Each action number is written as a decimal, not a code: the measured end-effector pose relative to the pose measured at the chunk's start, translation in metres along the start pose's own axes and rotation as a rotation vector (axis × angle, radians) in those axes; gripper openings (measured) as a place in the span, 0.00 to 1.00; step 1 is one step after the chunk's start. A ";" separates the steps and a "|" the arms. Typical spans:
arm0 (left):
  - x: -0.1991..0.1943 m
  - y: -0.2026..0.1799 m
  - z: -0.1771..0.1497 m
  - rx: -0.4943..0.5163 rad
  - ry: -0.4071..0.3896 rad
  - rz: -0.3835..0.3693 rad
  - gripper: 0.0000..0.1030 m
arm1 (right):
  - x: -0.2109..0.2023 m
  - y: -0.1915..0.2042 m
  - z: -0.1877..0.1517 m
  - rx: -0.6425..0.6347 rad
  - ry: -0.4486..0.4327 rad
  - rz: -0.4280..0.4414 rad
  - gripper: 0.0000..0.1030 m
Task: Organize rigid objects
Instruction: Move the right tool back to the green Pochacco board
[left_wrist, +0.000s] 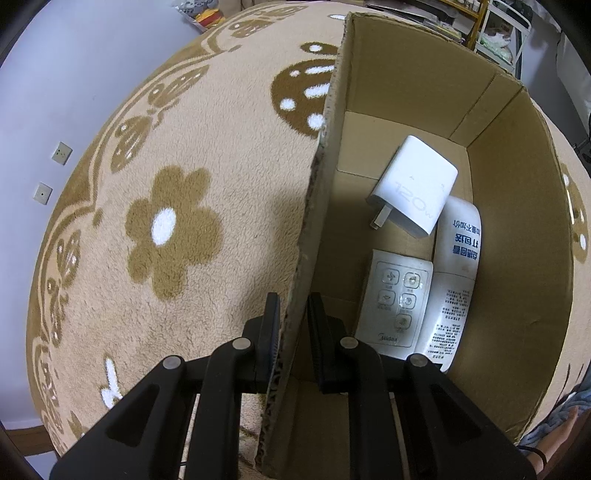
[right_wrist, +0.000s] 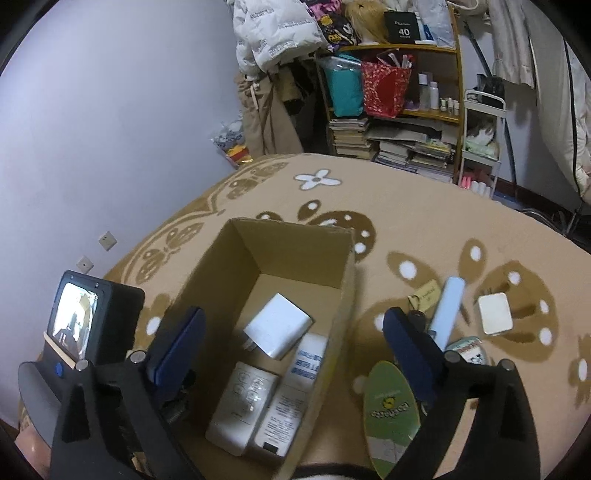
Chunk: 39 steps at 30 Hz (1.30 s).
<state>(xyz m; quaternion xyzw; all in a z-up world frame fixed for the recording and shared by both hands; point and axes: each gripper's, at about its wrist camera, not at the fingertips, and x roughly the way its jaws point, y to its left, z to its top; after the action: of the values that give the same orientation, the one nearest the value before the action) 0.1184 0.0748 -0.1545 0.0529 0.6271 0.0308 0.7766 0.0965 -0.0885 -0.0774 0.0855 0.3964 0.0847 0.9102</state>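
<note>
While open-topped, the brown cardboard box (right_wrist: 343, 295) holds white items.

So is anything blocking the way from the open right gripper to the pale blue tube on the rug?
Nothing visible does: the pale blue tube lies just beyond the right gripper, with only a small key tag beside it.

A tan flowered rug (right_wrist: 424, 221) carries a cardboard box (right_wrist: 343, 314) and, perhaps, a pale tube (right_wrist: 448, 306).

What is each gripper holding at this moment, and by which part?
The left gripper clamps the cardboard box by the top edge of its side wall. The right gripper is open above the box and holds nothing.
</note>
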 end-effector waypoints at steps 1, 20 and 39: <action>0.000 0.000 0.000 -0.001 0.001 -0.001 0.15 | -0.001 -0.003 0.000 0.004 0.002 0.000 0.98; 0.002 0.003 0.002 -0.007 0.004 -0.010 0.15 | 0.005 -0.080 -0.027 0.130 0.111 -0.102 0.98; 0.003 0.001 0.002 -0.003 0.006 -0.004 0.15 | 0.039 -0.096 -0.062 0.191 0.329 -0.074 0.64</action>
<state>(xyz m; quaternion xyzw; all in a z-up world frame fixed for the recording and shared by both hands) 0.1209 0.0761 -0.1569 0.0505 0.6293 0.0299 0.7750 0.0851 -0.1678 -0.1679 0.1416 0.5491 0.0260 0.8232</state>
